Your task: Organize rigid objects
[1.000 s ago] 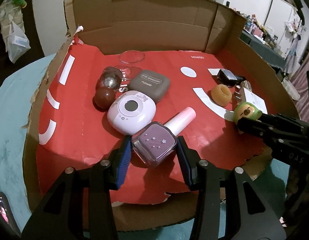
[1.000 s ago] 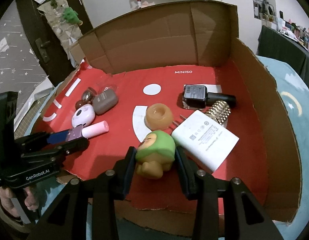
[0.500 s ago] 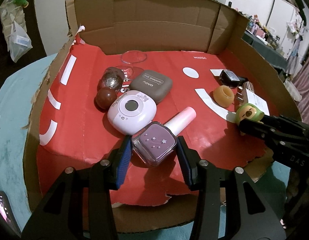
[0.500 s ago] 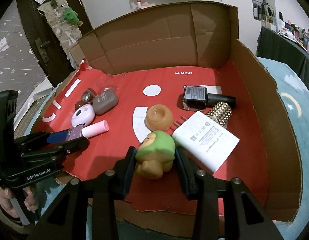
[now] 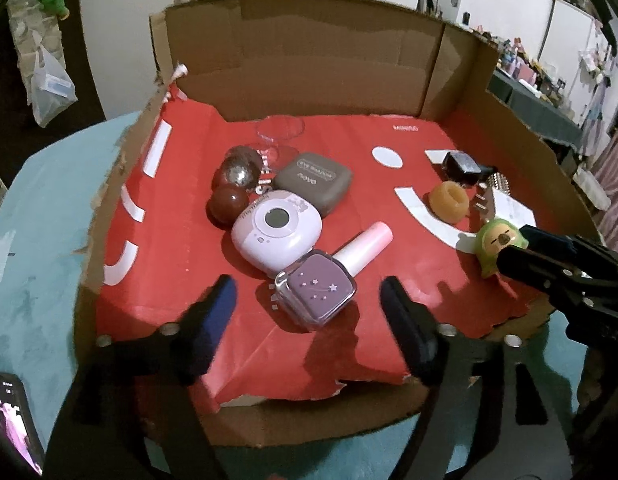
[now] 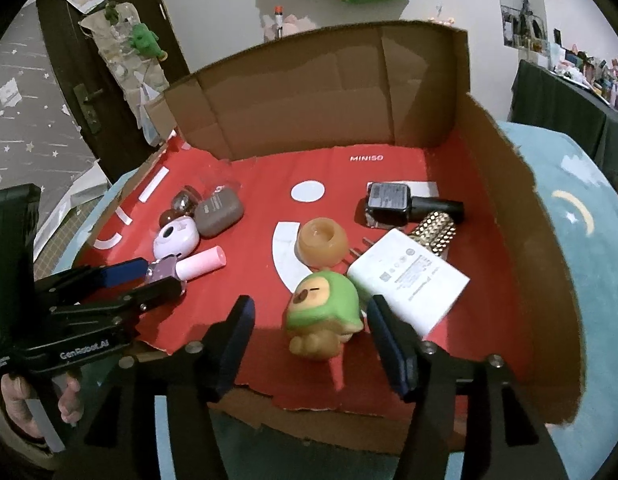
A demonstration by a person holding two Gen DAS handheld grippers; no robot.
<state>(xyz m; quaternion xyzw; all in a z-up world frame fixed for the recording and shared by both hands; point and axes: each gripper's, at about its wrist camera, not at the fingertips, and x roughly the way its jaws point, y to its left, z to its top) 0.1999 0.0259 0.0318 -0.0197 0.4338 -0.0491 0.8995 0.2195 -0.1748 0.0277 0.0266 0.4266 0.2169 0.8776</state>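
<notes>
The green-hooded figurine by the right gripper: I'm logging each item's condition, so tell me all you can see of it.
The green-hooded figurine is a small, glossy toy that looks like plastic or vinyl: a tan face with shut eyes and a dark nose under a green hood, and tan feet. It stands roughly upright on the red liner near the box's front edge, between the right gripper fingers, whose jaws are opening and clear of it. The white charger lies close beside it; contact is unclear.

two nail polish bottles (image 5: 315, 286) (image 6: 405, 202), two brown balls (image 5: 228, 203) (image 5: 239, 168).
</notes>
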